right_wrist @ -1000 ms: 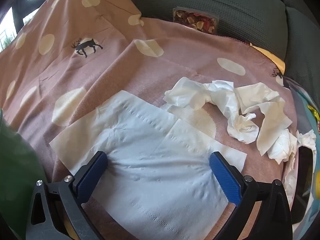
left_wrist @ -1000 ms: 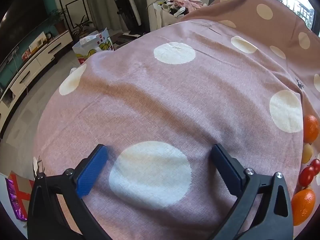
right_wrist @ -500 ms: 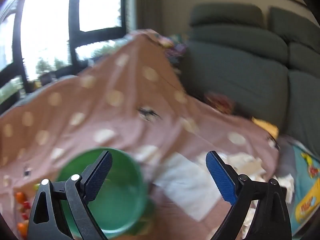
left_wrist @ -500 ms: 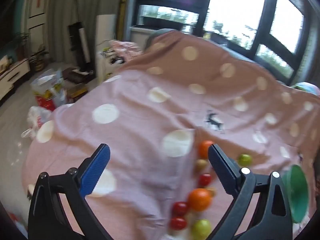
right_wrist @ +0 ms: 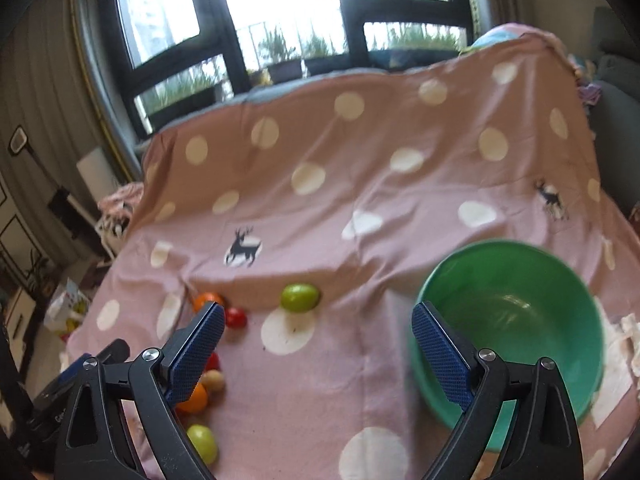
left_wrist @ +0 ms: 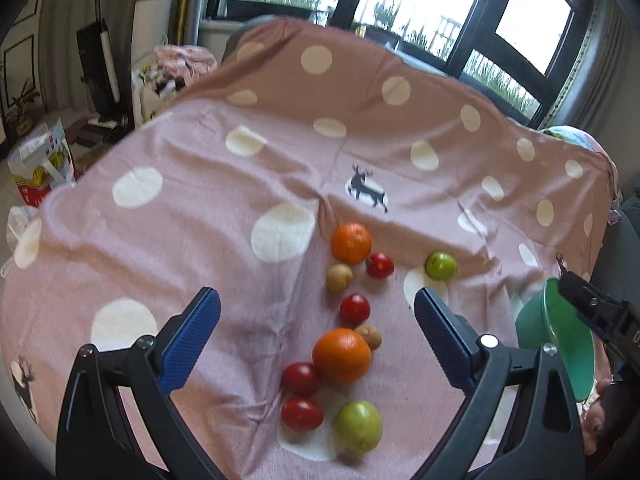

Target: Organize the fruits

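A pink cloth [left_wrist: 200, 240] with cream dots and small deer prints covers the carrying surface and runs up over a raised back. On it lie two oranges, the far orange [left_wrist: 351, 242] and the near orange [left_wrist: 341, 355], four red tomatoes, two small brown fruits and two green apples, one apple [left_wrist: 441, 265] set apart. A green bowl [right_wrist: 516, 320] stands upright on the cloth, with white tissue [right_wrist: 616, 364] just beside it.
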Demonstrator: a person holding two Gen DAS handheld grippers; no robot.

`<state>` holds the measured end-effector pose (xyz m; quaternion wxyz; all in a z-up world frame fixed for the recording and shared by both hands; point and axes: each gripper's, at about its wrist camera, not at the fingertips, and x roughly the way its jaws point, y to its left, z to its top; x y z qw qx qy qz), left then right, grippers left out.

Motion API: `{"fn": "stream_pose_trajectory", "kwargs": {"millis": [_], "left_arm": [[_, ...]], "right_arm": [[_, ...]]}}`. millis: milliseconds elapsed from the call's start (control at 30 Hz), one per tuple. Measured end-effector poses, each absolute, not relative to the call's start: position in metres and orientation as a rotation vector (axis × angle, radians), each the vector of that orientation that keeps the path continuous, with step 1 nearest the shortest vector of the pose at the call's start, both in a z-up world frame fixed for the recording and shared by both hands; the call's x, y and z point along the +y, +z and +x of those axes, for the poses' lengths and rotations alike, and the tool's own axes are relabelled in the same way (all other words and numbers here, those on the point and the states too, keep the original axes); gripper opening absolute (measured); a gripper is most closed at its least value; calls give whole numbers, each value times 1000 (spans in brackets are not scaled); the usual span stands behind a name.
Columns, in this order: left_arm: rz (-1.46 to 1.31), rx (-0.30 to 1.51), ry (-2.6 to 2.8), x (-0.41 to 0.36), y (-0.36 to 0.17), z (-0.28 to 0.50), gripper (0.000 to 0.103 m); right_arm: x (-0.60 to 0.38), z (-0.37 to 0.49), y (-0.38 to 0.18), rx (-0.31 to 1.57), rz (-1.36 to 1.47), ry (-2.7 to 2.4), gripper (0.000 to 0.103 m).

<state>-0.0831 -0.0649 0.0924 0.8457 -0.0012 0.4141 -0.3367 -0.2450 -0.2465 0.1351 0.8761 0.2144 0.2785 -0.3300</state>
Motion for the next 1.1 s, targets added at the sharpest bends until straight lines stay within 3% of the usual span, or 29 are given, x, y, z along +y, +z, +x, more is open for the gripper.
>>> {"fn": "stream_pose_trajectory", "kwargs": {"millis": [267,333,700,833,1100], "left_arm": [[-10,932,-709,-56,88,-86,92],[-27,964,-716,-55,88,-82,91],[-91,1010,-720,-37,84,-71,61],[-100,1018,-698,-33,83,-67,56],[-90,1018,-672,-30,81,-63,56]], "right_arm": [[-239,-224,114,665,532,-614,88],[-237,-224,112,675,549,-585,81],[-232,-206,87,717,770,-343,59],[-221,-181,70,772,821,-238,58],[-208,-148,42,837,887,-172,59]]}}
